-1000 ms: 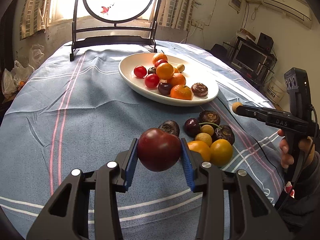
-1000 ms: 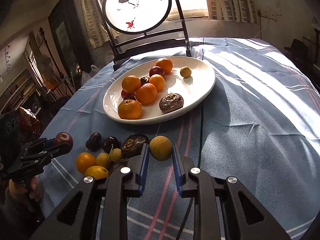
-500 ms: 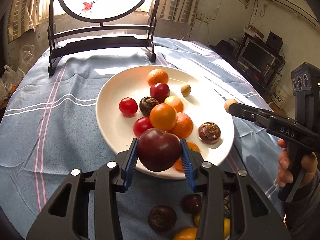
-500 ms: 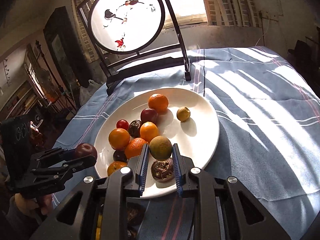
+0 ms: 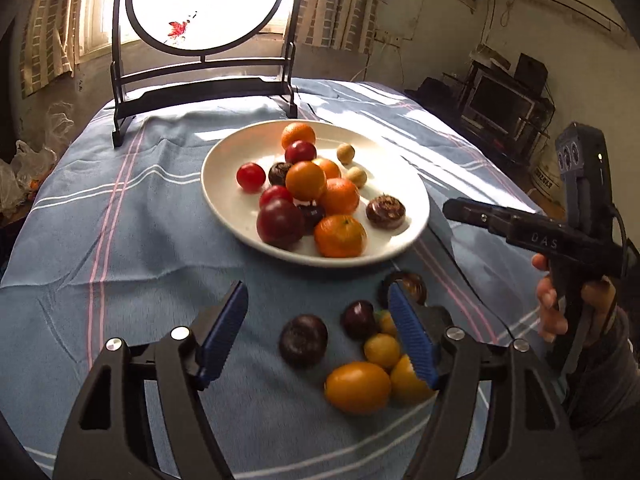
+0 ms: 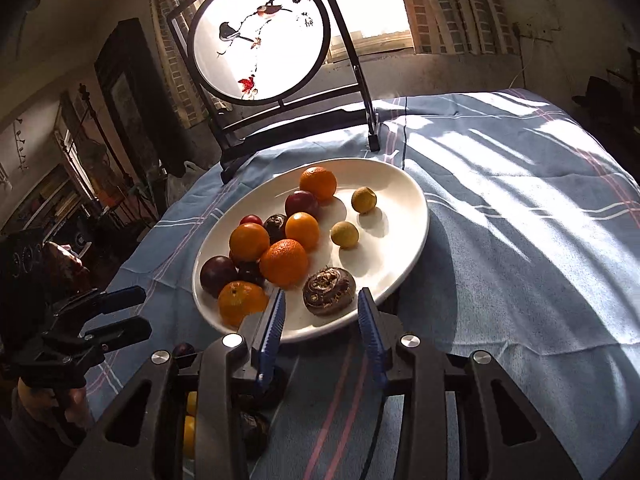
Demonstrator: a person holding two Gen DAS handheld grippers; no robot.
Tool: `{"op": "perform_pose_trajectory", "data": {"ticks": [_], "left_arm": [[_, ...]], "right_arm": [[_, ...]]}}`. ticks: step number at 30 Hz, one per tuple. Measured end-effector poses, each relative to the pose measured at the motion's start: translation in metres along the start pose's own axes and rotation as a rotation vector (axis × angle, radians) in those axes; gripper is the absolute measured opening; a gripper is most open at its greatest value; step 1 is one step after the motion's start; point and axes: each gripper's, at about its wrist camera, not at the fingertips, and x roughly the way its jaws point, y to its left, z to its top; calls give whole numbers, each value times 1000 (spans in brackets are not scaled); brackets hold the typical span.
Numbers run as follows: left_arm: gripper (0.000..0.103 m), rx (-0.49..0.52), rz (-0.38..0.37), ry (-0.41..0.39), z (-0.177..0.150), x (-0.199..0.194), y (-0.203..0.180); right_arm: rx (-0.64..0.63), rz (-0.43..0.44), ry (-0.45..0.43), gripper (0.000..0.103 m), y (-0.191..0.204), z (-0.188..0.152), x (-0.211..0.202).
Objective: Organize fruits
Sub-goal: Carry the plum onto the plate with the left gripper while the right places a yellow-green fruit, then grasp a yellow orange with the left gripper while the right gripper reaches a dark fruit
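Blue striped cloth (image 5: 120,216) covers the surface; a round painted screen (image 6: 260,36) stands at its far edge. White plate (image 5: 224,200) holds oranges, tomatoes and dark fruits. Dark plum (image 5: 280,223) lies at the plate's near left; a small yellow-green fruit (image 6: 344,234) sits mid-plate. Left claw (image 5: 316,334) and right claw (image 6: 321,322) have just been opening, both empty. Loose fruits (image 5: 358,387) lie near, off-plate.
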Motion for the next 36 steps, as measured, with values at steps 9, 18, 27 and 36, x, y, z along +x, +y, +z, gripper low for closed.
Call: {"op": "perform_pose_trajectory", "data": {"ticks": [9, 18, 27, 36], "left_arm": [[63, 44, 32, 78, -50, 10, -16], [48, 46, -40, 131, -42, 30, -16], [41, 4, -66, 5, -45, 8, -11], [41, -63, -80, -82, -44, -7, 1]], "right_arm": [[-16, 33, 24, 43, 15, -58, -30], [-47, 29, 23, 43, 21, -60, -28], [-127, 51, 57, 43, 33, -64, -24], [-257, 44, 202, 50, 59, -70, 0]]}}
